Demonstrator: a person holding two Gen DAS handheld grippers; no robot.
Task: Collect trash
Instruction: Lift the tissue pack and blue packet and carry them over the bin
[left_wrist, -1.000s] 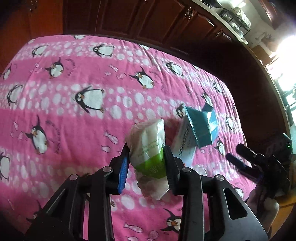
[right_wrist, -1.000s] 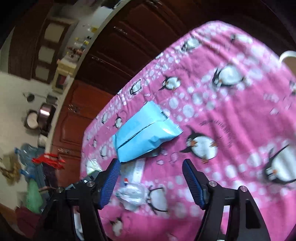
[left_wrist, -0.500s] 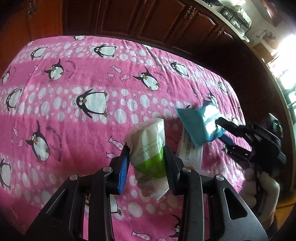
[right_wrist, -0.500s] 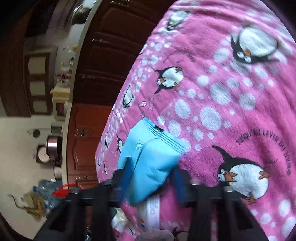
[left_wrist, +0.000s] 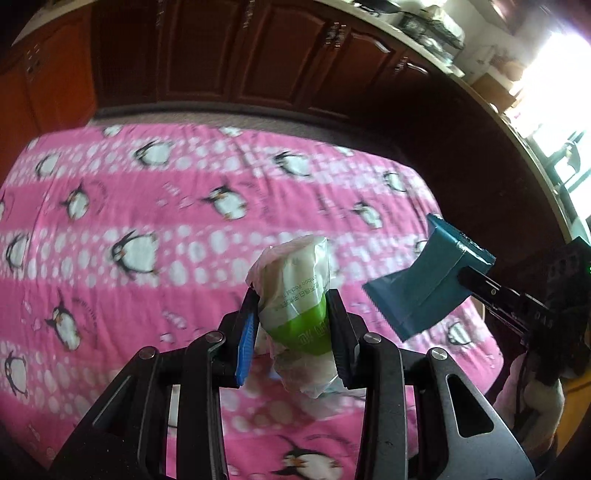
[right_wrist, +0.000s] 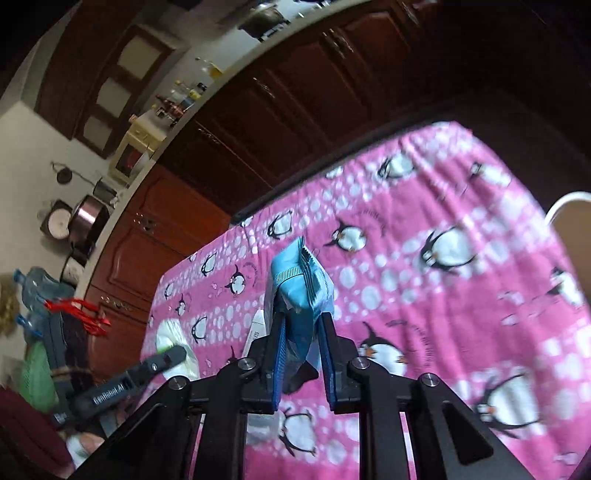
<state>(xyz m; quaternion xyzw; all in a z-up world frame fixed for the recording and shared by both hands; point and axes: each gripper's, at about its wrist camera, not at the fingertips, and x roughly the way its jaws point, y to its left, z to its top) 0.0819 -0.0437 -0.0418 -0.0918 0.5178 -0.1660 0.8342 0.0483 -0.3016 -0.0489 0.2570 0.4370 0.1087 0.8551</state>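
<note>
My left gripper (left_wrist: 291, 317) is shut on a white and green tissue pack (left_wrist: 295, 291) and holds it above the pink penguin cloth (left_wrist: 147, 206). My right gripper (right_wrist: 301, 332) is shut on a blue wrapper (right_wrist: 301, 284) lifted off the cloth (right_wrist: 461, 295). The blue wrapper (left_wrist: 424, 284) and the right gripper also show at the right of the left wrist view. The left gripper with the tissue pack (right_wrist: 173, 336) shows at the lower left of the right wrist view. A white paper strip (right_wrist: 258, 326) lies on the cloth behind my right fingers.
Dark wooden cabinets (left_wrist: 258, 62) stand beyond the table's far edge. A kitchen counter with pots (right_wrist: 88, 218) and bottles is at the left of the right wrist view. A white rim (right_wrist: 565, 203) shows at the right edge.
My right gripper closed on the blue wrapper and lifted it off the cloth. My left gripper rose a little with the tissue pack still in it.
</note>
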